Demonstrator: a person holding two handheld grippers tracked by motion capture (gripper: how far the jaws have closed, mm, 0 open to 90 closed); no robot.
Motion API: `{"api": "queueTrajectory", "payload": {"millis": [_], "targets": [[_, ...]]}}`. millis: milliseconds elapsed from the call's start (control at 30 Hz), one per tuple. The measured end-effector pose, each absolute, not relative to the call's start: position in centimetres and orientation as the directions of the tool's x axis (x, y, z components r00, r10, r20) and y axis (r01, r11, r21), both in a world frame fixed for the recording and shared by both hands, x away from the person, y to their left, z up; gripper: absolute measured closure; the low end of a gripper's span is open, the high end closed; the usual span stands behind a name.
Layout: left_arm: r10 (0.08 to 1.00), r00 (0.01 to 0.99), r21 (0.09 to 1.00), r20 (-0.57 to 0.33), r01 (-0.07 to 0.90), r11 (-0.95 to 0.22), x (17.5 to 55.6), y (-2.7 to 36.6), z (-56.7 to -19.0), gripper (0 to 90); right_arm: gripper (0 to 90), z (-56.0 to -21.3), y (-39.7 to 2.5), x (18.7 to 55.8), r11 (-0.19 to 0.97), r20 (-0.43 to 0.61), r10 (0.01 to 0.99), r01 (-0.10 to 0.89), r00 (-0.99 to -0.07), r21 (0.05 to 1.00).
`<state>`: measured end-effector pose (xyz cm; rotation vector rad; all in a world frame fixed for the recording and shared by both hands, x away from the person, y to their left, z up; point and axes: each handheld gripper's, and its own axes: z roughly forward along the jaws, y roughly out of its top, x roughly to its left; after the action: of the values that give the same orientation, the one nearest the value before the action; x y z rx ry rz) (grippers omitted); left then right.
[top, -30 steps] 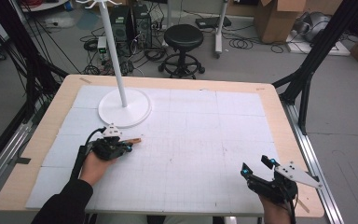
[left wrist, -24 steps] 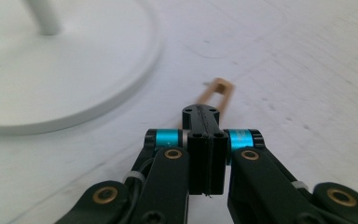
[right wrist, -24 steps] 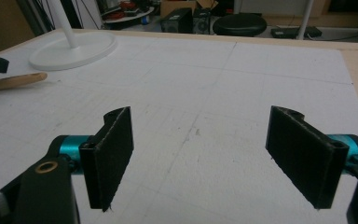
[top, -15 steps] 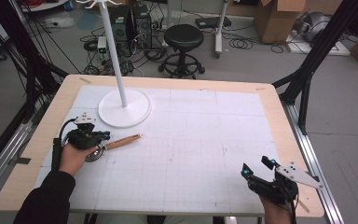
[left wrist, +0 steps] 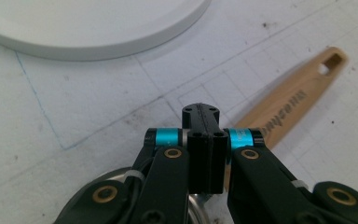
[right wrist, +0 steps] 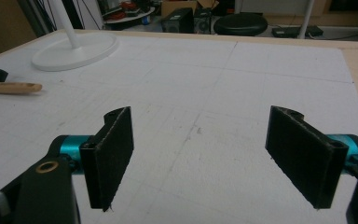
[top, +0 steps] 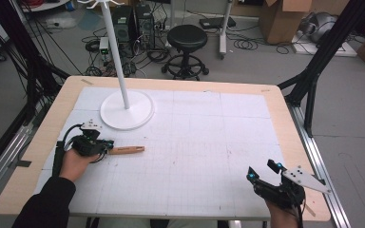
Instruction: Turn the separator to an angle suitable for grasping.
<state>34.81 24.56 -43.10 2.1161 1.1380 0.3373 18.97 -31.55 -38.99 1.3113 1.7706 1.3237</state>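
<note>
Left gripper [left wrist: 200, 140] jaws closed beside wooden handle [left wrist: 293, 105]

High view overhead, gripper views low, close

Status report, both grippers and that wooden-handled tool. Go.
Left gripper shut, beside wooden handle. Right gripper open, idle at near edge. Stand base close behind.
</note>
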Motion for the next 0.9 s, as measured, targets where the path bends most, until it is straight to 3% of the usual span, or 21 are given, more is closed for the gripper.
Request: {"api": "queueTrajectory", "payload": {"millis": [400, 533, 900], "targets": [[0.817, 0.572, 0.665, -0.078, 0.64, -0.385, 34.7, 24.8, -43.4, 89.7, 22.0, -39.0, -31.6, 19.0, 0.034, 0.109, 0.925, 0.367, -0.363, 0.93], [0.824, 0.557, 0.694, -0.104, 0.634, -0.342, 33.7, 25.6, -43.8, 89.7, 22.0, -39.0, -31.6, 19.0, 0.033, 0.11, 0.927, 0.367, -0.36, 0.929], [0.813, 0.577, 0.705, -0.075, 0.608, -0.366, 30.6, 26.3, -43.8, 89.7, 22.0, -39.0, -31.5, 19.0, 0.033, 0.111, 0.926, 0.372, -0.36, 0.928]]}}
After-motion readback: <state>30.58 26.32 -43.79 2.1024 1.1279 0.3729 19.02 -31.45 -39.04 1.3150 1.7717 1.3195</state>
